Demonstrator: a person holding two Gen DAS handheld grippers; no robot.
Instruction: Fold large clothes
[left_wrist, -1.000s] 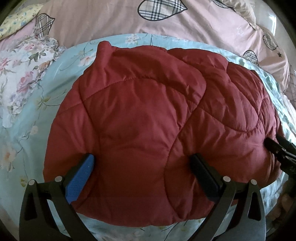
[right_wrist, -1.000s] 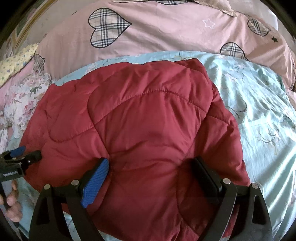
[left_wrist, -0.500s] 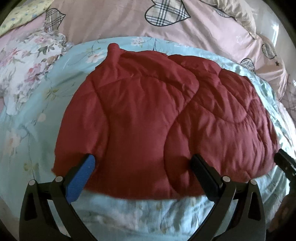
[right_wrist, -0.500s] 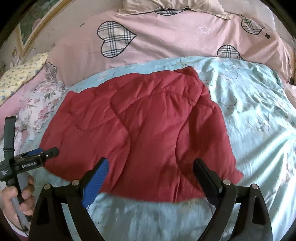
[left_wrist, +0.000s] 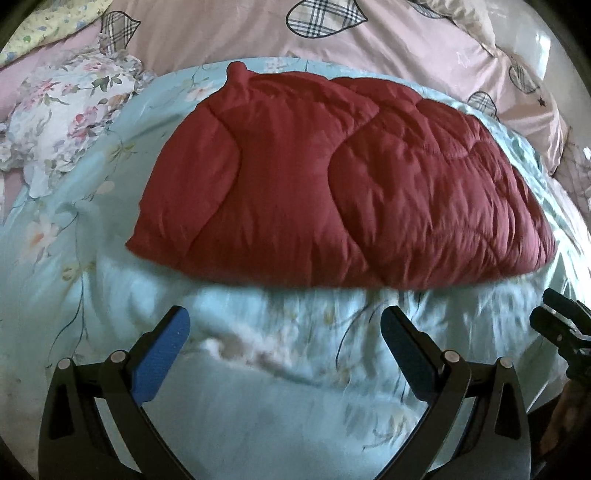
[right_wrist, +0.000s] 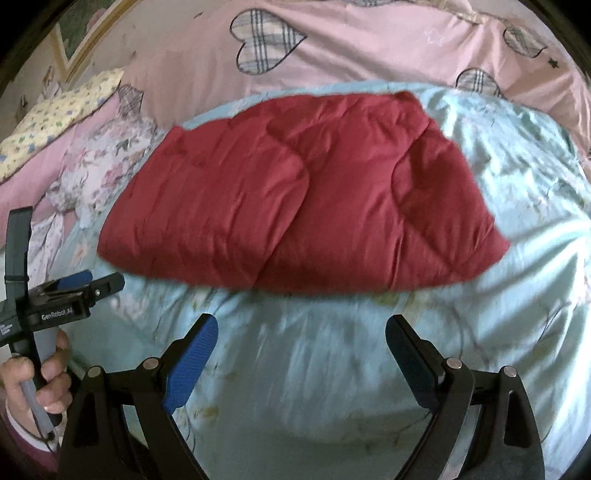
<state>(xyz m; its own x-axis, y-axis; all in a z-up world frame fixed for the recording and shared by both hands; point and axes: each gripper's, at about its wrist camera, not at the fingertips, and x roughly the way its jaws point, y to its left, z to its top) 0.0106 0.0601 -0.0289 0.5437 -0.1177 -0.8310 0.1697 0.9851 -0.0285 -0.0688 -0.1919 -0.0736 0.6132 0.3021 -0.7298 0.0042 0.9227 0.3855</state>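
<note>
Left wrist view shows the dark red quilted padded garment (left_wrist: 343, 184) lying folded and flat on the pale blue floral bedsheet (left_wrist: 258, 406), with the left gripper (left_wrist: 282, 343) hanging short of its near edge, jaws wide apart and empty. Same for the right gripper (right_wrist: 301, 349), jaws spread, nothing held. That puffy, soft, probably slick bulk looks light but springy, so I'd pinch deep at the near corners through all layers.
</note>
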